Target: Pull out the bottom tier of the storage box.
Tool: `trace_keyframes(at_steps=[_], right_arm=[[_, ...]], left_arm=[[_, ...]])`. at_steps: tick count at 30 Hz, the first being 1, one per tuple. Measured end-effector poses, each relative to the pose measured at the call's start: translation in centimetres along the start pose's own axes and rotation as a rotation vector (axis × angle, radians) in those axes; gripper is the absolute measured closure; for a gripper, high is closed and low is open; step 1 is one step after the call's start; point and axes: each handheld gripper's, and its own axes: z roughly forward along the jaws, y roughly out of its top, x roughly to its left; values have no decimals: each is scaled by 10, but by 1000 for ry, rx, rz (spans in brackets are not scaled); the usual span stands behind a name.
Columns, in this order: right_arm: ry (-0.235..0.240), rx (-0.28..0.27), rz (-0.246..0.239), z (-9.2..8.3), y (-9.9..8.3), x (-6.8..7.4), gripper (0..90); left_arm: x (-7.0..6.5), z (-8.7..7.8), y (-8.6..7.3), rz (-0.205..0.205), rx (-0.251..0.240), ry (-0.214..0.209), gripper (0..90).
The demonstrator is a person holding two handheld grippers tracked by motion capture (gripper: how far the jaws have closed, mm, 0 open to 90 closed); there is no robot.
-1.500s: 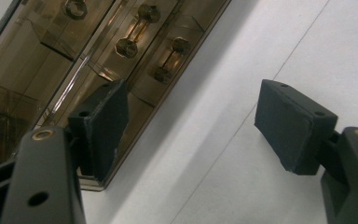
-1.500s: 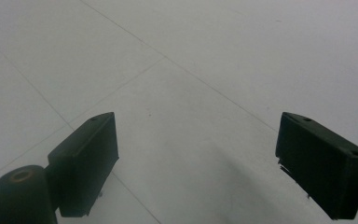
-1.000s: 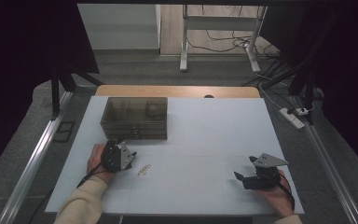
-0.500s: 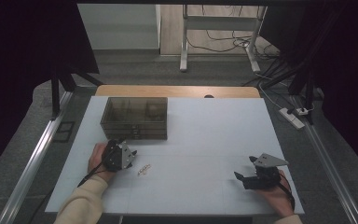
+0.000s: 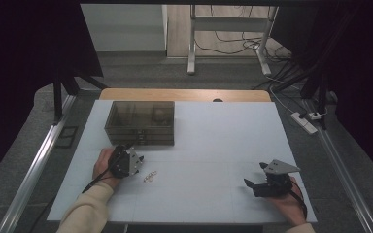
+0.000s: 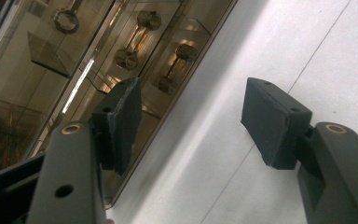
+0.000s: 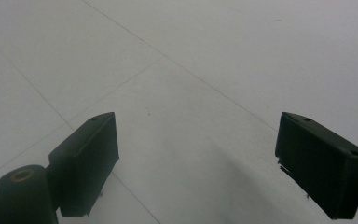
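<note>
- High view: the white table [image 5: 213,141] is the largest thing, with broad bare surface between the two grippers and out to its right edge.
- The smoky clear drawer box [image 5: 141,123] stands just ahead of the left gripper [image 5: 135,156]; in the left gripper view its front edge and round knobs [image 6: 127,59] lie behind the left pad, bare table by the right.
- The left gripper's jaws have just been closing, half wide, nothing between them.
- The right gripper [image 5: 250,183] sits near the front right edge, jaws wide, empty.
- A small chain-like piece [image 5: 149,177] lies right of the left fingers.
</note>
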Motion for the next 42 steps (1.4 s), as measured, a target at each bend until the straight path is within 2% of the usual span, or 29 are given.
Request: trace_keyframes(at_steps=[15, 17, 42], right_arm=[[-1, 2, 0, 0, 0, 0, 133], [-1, 2, -1, 0, 0, 0, 133], [-1, 4, -3, 0, 0, 0, 134]], left_arm=[[1, 3, 0, 1, 2, 21, 429], [1, 4, 1, 10, 6, 25, 433], [2, 13, 2, 22, 22, 38, 506]])
